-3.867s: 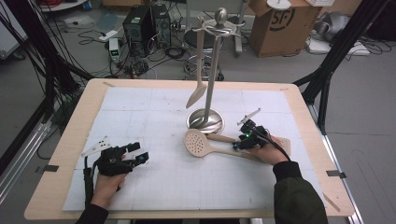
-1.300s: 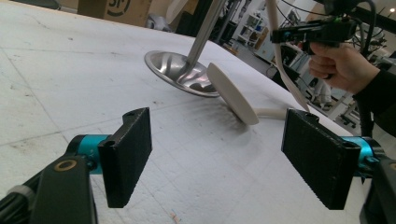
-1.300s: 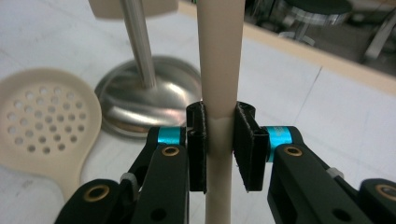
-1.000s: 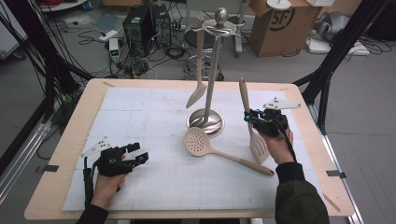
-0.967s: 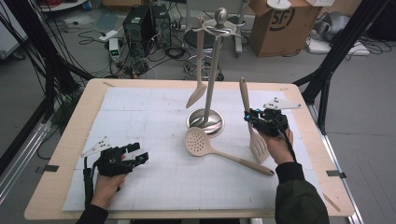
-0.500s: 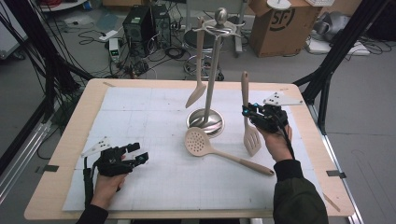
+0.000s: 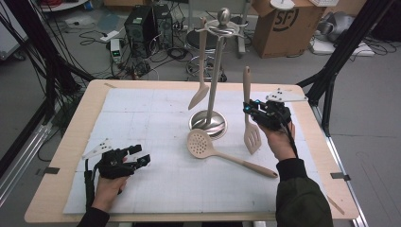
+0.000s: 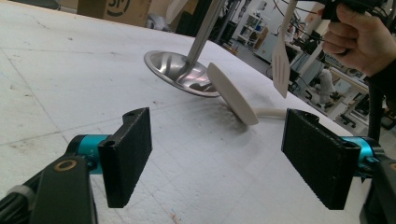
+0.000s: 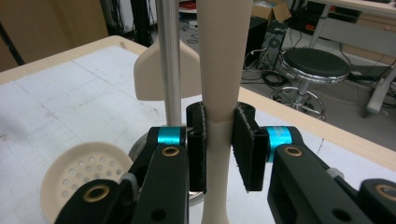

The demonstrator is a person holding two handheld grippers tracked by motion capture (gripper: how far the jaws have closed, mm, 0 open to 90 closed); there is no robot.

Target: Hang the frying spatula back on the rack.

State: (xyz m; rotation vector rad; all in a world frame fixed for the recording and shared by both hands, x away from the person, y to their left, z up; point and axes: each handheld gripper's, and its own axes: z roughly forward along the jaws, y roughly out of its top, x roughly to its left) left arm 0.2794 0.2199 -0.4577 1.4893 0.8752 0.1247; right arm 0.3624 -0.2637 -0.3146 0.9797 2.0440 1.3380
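Beige spatula (image 7: 249, 113) gripped upright by right tongs (image 7: 250, 108), beside stand (image 7: 213, 85) | left tongs (image 7: 138, 157) open, empty

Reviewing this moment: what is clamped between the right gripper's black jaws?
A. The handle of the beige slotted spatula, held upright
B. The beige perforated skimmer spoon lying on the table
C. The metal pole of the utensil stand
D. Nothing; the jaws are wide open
A. In the right gripper view the pads of the right gripper press on the handle of the beige slotted spatula, which hangs blade-down above the table in the high view.
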